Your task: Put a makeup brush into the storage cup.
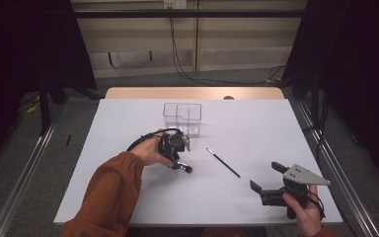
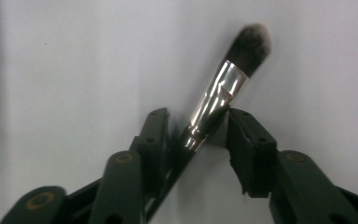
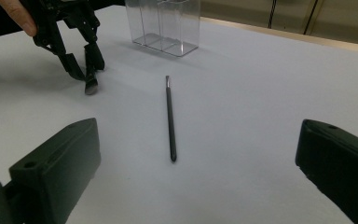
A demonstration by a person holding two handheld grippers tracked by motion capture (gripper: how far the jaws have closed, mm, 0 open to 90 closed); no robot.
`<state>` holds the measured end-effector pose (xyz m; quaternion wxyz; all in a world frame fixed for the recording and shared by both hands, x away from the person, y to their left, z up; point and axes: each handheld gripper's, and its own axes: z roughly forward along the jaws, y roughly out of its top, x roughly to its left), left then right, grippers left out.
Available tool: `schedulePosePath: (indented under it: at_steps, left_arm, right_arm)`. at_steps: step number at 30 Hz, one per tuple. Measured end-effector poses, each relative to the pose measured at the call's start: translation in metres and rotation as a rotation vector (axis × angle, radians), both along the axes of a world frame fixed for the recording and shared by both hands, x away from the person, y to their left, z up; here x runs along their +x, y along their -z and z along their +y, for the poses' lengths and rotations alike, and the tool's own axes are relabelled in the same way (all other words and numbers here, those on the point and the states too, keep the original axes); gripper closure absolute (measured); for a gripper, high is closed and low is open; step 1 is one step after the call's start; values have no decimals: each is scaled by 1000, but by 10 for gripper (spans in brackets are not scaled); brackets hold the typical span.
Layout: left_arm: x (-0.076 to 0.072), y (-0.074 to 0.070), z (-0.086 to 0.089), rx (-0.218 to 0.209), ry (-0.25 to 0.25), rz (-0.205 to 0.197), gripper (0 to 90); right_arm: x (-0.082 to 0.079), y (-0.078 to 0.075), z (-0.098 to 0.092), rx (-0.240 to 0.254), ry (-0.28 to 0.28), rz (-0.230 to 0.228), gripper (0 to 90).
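Short makeup brush (image 2: 223, 88) with black handle, shiny silver ferrule and dark bristle head gripped at the handle between the jaws of the left claw (image 2: 198, 135); bristle tip pointing away toward the white desk (image 2: 74, 60). In the high view, same brush (image 1: 185, 168) poking out of the left claw (image 1: 176, 157) just over the desk surface (image 1: 256, 123), left of centre, held by a hand (image 1: 150, 150) in a rust-orange sleeve (image 1: 111, 190). Jaws narrowly set, closed onto the handle. Near it to the right, a thin black long-handled brush (image 1: 223, 162) lying flat and diagonal on the desk, apart from both claws. Beyond, a clear plastic divided organiser box (image 1: 182, 117), upright. At the near right corner, right claw (image 1: 267, 177) spread wide, holding nothing, the thin brush (image 3: 169, 119) lying ahead between its jaws.
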<state>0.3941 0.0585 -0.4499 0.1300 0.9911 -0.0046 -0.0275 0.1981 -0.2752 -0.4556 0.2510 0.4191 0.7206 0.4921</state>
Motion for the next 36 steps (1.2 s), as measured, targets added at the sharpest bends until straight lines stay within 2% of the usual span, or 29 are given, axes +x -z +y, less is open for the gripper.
schedulePosePath:
  at_steps: [4, 7, 10, 11, 12, 16, 17, 19, 21, 24, 27, 30, 31, 32, 33, 34, 35, 36]
  left_arm:
    - [0, 0, 1, -13, -18, 1, 648]
    - [0, 0, 0, -2, -17, 4, 705]
    - [1, 0, -1, -5, -58, 14, 770]
    - [1, 0, -1, -4, -79, 28, 773]
    - [0, 0, -1, -8, -91, 24, 775]
    - [1, -1, -2, 7, -110, 25, 778]
    - [2, -1, -2, -3, -140, 42, 779]
    - [4, -1, -1, 2, -134, 42, 783]
    - [2, 0, 3, -38, -173, 45, 786]
    - [4, 0, 6, -52, -177, 53, 789]
    - [5, 0, 8, -66, -207, 74, 789]
    - [7, -1, 10, -77, -240, 73, 789]
    - [8, -1, 10, -84, -245, 89, 789]
    - [9, -4, 12, -98, -274, 74, 789]
    - [9, -4, 12, -98, -274, 74, 789]
    - [9, -7, 15, -114, -289, 88, 789]
    - [9, -7, 15, -114, -289, 88, 789]
    - [10, -9, 18, -135, -301, 92, 789]
  right_arm:
    - [0, 0, 0, -4, -1, 2, 0]
    - [1, 1, 0, -4, 0, 6, 0]
    - [0, 1, 0, -3, 1, 7, 0]
    - [0, 1, 0, -3, 1, 8, 0]
    - [0, 1, 0, -3, 2, 9, 0]
    - [0, 1, 0, -6, 0, 8, 0]
    - [0, 1, 0, -5, 0, 7, 0]
    - [0, 1, 0, -4, 1, 8, 0]
    - [1, 1, 0, -5, 0, 9, 0]
    - [1, 1, 0, -6, 4, 9, 0]
    - [1, 1, -1, -4, 9, 13, 0]
    - [1, 1, -1, -6, 9, 13, 0]
    - [1, 1, -1, -6, 9, 13, 0]
    - [1, 1, -1, -5, 8, 13, 0]
    - [1, 1, -1, -5, 9, 12, 0]
    - [0, 1, -1, -2, 9, 13, 0]
    - [0, 1, -2, -1, 10, 12, 0]
    - [0, 1, -2, -2, 12, 12, 0]
